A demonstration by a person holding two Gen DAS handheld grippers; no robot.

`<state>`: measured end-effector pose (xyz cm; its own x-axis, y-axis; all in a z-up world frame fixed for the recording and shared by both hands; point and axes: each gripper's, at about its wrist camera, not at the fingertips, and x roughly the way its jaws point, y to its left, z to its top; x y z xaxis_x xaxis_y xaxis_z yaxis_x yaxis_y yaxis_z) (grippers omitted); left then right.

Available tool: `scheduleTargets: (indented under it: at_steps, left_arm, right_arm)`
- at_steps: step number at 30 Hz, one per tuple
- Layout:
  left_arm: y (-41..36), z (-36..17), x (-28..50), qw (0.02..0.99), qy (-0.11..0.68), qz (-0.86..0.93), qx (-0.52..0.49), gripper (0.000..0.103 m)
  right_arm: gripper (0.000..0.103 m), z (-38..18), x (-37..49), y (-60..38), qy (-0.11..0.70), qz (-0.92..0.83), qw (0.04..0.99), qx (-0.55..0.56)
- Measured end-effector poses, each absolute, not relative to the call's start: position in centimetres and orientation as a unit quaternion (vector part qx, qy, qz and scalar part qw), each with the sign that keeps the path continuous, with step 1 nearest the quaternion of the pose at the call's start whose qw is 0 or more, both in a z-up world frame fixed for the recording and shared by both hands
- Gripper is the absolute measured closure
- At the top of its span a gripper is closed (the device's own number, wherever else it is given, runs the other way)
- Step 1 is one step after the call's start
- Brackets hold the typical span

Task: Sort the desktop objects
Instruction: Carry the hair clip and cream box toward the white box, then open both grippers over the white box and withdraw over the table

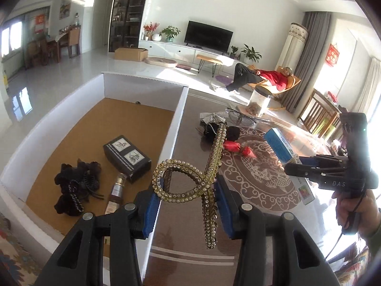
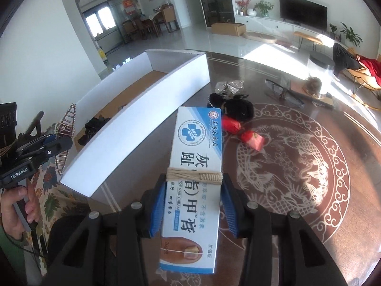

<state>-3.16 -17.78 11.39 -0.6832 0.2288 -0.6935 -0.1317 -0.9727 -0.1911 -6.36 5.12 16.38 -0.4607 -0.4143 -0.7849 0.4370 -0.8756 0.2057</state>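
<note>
Hairclip, gold and studded with pearls, hangs pinched in the left claw above the white box's wall. Right claw is clamped on a cream carton bound with twine, lifted over the bench. Red sweets lie below.

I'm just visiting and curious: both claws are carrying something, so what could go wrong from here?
The beaded hair clip hangs loosely between the left gripper pads, so it might slip or swing against the white tray wall. The cream box sticks far beyond the right gripper and could tilt or pivot.
</note>
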Motion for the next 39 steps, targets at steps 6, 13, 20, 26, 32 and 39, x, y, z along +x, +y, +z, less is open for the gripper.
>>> scheduleTargets:
  at_steps: [6,13,20,26,32,39]
  left_arm:
    - [-26.5,12.0,-6.8,0.013,-0.070,0.911,-0.405,0.059]
    - [-33.3,8.2,-10.2,-0.069,-0.062,0.887,-0.452,0.059]
    - [-36.6,3.8,-11.3,-0.128,-0.075,0.855,-0.497,0.036]
    - [-35.7,4.8,-8.8,-0.143,-0.084,0.867,-0.471,0.019]
    - [-29.4,9.5,-6.3,-0.077,-0.070,0.902,-0.420,0.019]
    - [-15.5,11.5,-4.9,0.102,-0.042,0.900,-0.423,0.003]
  right_arm:
    - [0.059,20.0,-9.4,-7.9,0.020,-0.844,0.333,0.420]
    - [0.059,17.4,-10.7,-21.5,0.044,-0.813,0.397,0.424]
    - [0.056,10.9,-10.1,-28.1,0.091,-0.781,0.411,0.462]
    - [0.025,10.1,-8.9,-26.5,0.066,-0.778,0.435,0.449]
    - [0.008,13.0,-7.6,-16.5,0.065,-0.837,0.403,0.364]
    - [0.005,10.3,-8.7,-0.3,0.071,-0.876,0.275,0.389]
